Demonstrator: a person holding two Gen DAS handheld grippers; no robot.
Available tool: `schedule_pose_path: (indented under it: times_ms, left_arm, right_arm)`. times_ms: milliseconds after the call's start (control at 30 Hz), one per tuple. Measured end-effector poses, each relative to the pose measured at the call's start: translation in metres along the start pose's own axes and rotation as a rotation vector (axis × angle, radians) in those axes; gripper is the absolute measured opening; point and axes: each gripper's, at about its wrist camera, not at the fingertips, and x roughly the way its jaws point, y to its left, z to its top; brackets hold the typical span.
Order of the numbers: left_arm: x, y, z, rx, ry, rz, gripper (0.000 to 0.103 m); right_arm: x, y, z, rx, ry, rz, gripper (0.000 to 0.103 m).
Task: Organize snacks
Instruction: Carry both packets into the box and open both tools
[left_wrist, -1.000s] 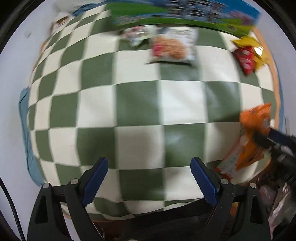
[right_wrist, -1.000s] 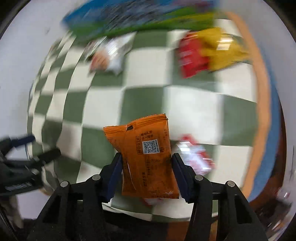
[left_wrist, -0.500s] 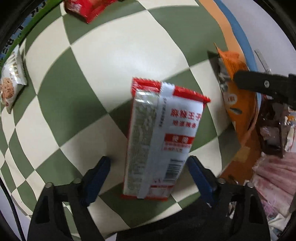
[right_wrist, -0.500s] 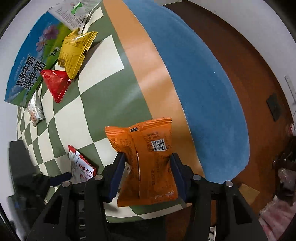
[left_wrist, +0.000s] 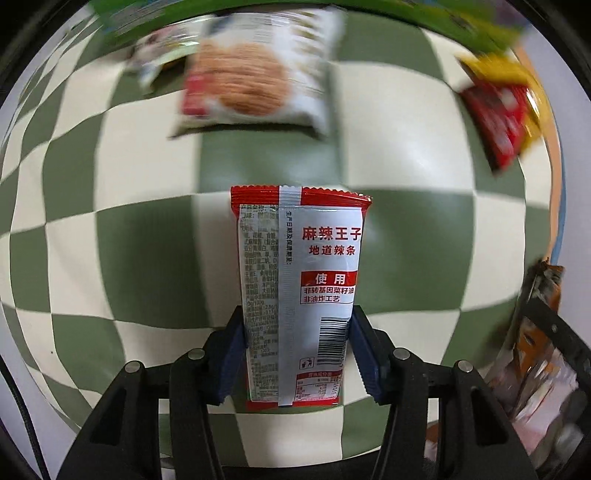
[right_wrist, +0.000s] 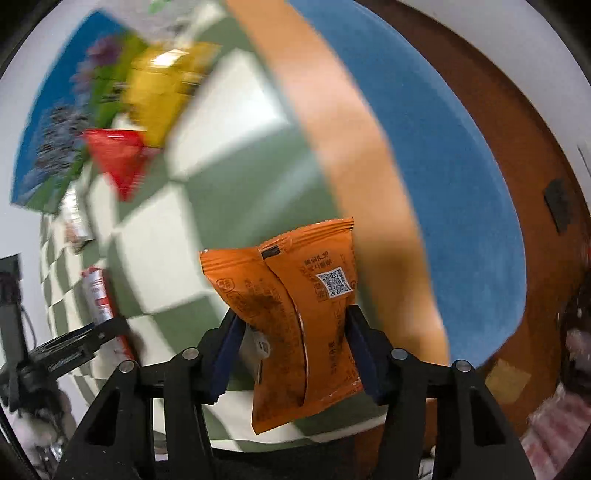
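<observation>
My left gripper (left_wrist: 297, 332) is shut on a red and white snack packet (left_wrist: 299, 273), back side up, held above the green and cream checkered cloth (left_wrist: 424, 206). My right gripper (right_wrist: 293, 336) is shut on an orange snack packet (right_wrist: 295, 306) and holds it over the cloth's right edge. The orange packet also shows at the right edge of the left wrist view (left_wrist: 532, 332). The red and white packet and left gripper show at the left of the right wrist view (right_wrist: 98, 295).
A white cracker packet (left_wrist: 255, 70) lies ahead of the left gripper. A red packet (left_wrist: 498, 110) and a yellow packet (left_wrist: 506, 68) lie at the far right, also in the right wrist view (right_wrist: 118, 155). A blue-green milk carton (right_wrist: 55, 122) lies behind them. Orange and blue cloth borders (right_wrist: 443, 166) edge the table.
My left gripper has closed on the red and white packet and lifted it, swinging toward the back of the table. My right gripper still holds the orange packet and has shifted slightly.
</observation>
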Motion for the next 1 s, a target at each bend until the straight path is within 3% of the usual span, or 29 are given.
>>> schedule_pose_path:
  times_ms: [100,167,200,233,500,567,600,633,733,1000]
  left_arm:
    - [0.0,0.016,0.007,-0.06,0.006,-0.03,0.051]
    - [0.006,0.016,0.011,-0.049,0.033,-0.037,0.054]
    - [0.008,0.016,0.011,-0.038,0.038,-0.034,0.054]
    - [0.01,0.017,0.007,-0.032,0.037,-0.032,0.054]
    - [0.009,0.009,0.0,-0.051,0.017,-0.022,0.055]
    - [0.011,0.007,0.002,-0.06,0.008,-0.027,0.053]
    - [0.009,0.01,0.005,-0.054,0.003,-0.032,0.049]
    - [0.006,0.006,0.005,-0.042,-0.001,-0.033,0.048]
    - [-0.009,-0.005,0.004,-0.017,-0.027,-0.046,0.046]
    - [-0.087,-0.029,0.02,0.025,-0.151,-0.14,0.046]
  right_arm:
    - [-0.009,0.044,0.01,-0.112,-0.038,0.008,0.057]
    - [0.001,0.065,0.018,-0.166,0.003,0.018,0.063]
    - [0.011,0.071,0.022,-0.18,0.048,0.022,0.072]
    - [0.014,0.075,0.025,-0.178,0.064,0.019,0.077]
    - [0.023,0.068,0.019,-0.209,0.096,-0.017,0.078]
    - [0.029,0.069,0.018,-0.215,0.073,-0.031,0.076]
    - [0.033,0.07,0.017,-0.229,0.06,-0.059,0.067]
    - [0.034,0.071,0.016,-0.239,0.052,-0.078,0.065]
    - [0.03,0.079,0.015,-0.246,0.016,-0.069,0.057]
    - [-0.008,0.108,0.029,-0.26,-0.055,0.036,0.056]
